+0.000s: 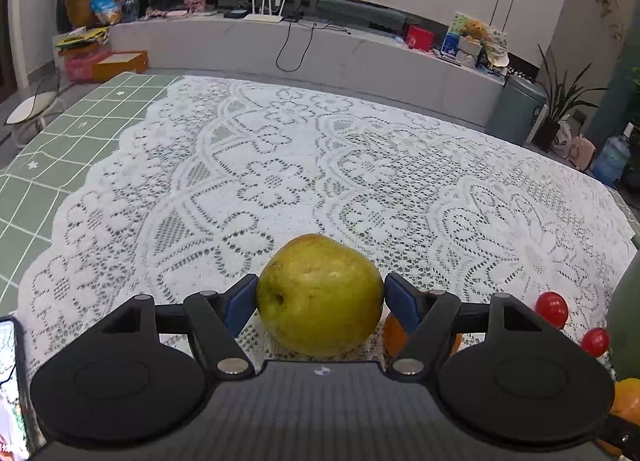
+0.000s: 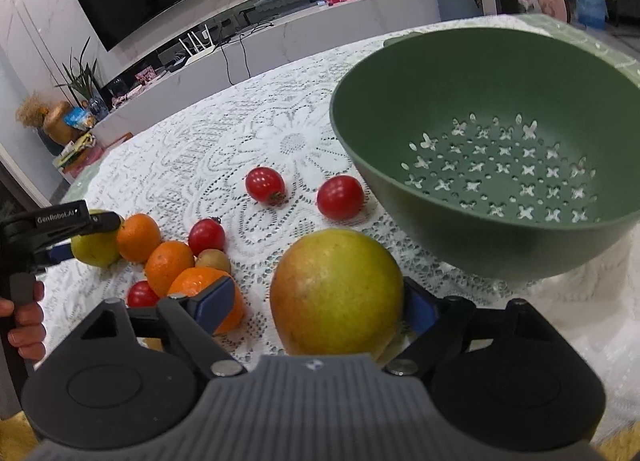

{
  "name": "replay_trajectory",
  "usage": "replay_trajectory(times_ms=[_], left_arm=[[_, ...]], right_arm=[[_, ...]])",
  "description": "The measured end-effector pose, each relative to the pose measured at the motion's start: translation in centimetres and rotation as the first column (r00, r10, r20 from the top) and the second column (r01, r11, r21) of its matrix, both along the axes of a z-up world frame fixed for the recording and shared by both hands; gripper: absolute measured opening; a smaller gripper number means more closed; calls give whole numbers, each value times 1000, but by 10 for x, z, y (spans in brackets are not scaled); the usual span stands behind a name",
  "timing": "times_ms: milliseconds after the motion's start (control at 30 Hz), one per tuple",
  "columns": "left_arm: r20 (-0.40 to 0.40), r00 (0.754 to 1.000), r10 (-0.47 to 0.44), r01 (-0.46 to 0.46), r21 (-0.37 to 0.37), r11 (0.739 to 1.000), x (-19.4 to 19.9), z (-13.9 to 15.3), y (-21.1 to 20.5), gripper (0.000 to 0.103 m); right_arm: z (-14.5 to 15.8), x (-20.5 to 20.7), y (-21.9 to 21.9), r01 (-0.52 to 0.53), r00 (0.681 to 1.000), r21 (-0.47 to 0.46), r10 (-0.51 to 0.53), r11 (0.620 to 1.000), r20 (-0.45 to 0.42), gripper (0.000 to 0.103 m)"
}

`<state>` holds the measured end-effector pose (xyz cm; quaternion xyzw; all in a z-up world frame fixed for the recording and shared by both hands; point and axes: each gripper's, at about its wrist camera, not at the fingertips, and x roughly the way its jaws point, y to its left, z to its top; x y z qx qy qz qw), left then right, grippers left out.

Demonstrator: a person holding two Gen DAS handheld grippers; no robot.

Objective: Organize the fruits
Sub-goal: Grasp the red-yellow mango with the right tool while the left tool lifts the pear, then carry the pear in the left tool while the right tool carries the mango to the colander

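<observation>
pickup step: left gripper clamped on green apple; right gripper jaws apart around reddish apple, left pad clear, needs closing, then colander ahead-right.

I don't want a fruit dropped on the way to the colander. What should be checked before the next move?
1. Left gripper pads both touching the green apple: ok.
2. Right gripper around the large yellow-red apple: not ok, left pad apart from it.
3. Green colander empty: ok.
4. Colander upright: ok.
5. Cherry tomatoes clear of the path: cannot tell.
</observation>
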<state>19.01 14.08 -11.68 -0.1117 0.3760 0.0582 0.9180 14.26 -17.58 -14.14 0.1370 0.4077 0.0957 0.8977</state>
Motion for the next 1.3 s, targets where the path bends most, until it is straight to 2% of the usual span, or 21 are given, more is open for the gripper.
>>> replay_trajectory(times_ms=[233,367,633,767,1000,1100,1200,1300], left_arm=[[18,1000,3,-3,13,1000,4,-5,-1,83],[29,1000,-4,3,10,1000,3,-5,0,79],[27,1000,-7,6,14,1000,1,-5,-1,78],[25,1000,-1,0,52,999,-3,-2,-3,78],[102,995,19,-24,52,998,-23,19,-1,78],[137,990,-29,21,56,998,-35,34,-9,78],[179,981,-77,80,-9,997,-49,49,-17,78],[224,968,-116,120,-6,993,-60,67,-33,78]], right_arm=[[-1,-1,-1,26,1000,-45,-25,999,19,64],[0,-2,-1,23,999,-50,-22,998,23,63],[4,-10,8,-24,999,-82,26,996,32,63],[7,-13,12,-63,997,-95,67,994,42,63],[18,-26,15,-117,988,-94,126,989,88,63],[26,-34,17,-151,979,-101,163,983,120,63],[36,-46,18,-184,966,-130,204,974,161,63],[50,-55,14,-200,958,-133,222,971,181,63]])
